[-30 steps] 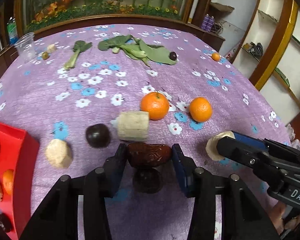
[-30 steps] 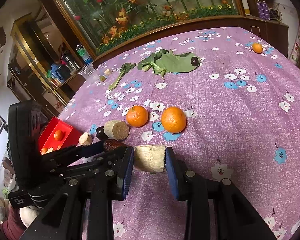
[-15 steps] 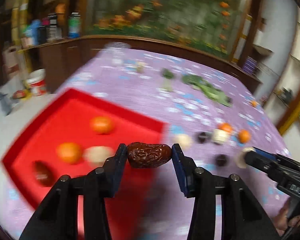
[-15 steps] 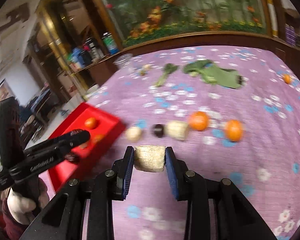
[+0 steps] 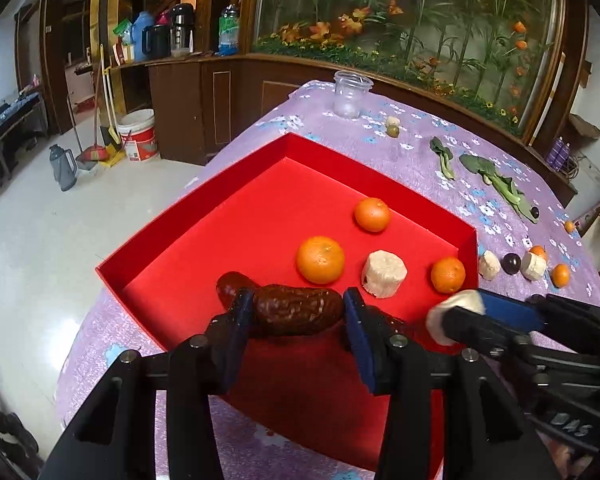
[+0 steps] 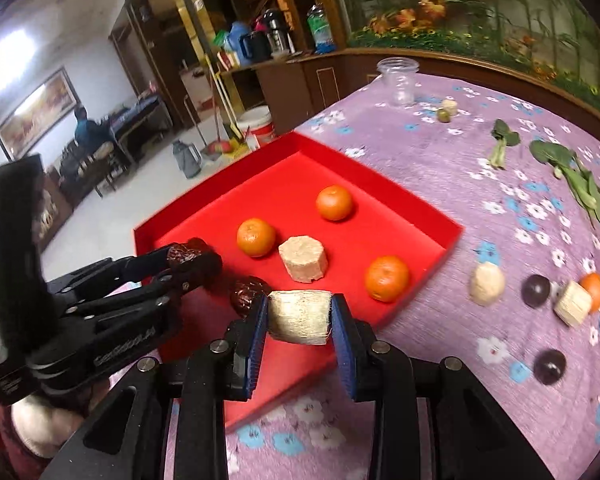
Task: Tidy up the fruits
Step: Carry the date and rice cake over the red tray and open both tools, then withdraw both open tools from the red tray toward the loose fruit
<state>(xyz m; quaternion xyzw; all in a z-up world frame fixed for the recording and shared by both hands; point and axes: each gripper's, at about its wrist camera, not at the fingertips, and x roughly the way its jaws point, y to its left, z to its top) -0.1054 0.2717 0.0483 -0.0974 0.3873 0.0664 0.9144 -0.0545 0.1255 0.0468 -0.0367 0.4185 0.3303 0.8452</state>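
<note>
My left gripper (image 5: 298, 314) is shut on a wrinkled brown date (image 5: 296, 309) and holds it above the near part of the red tray (image 5: 204, 216). My right gripper (image 6: 299, 317) is shut on a pale sugarcane chunk (image 6: 299, 316) over the tray's near corner (image 6: 380, 322). The tray holds three oranges (image 5: 320, 259), a pale chunk (image 5: 383, 273) and dates (image 5: 230, 282). In the right wrist view the left gripper (image 6: 188, 258) shows at the left with its date.
On the purple flowered cloth (image 6: 440, 168) right of the tray lie pale chunks (image 6: 487, 282), dark round fruits (image 6: 535, 290) and oranges (image 6: 594, 285). Green leaves (image 6: 580, 184) and a clear jar (image 6: 399, 82) lie farther back. The table edge drops to the floor at the left.
Both grippers have swung left from the loose fruit on the cloth to above the red tray, each still holding its piece.
</note>
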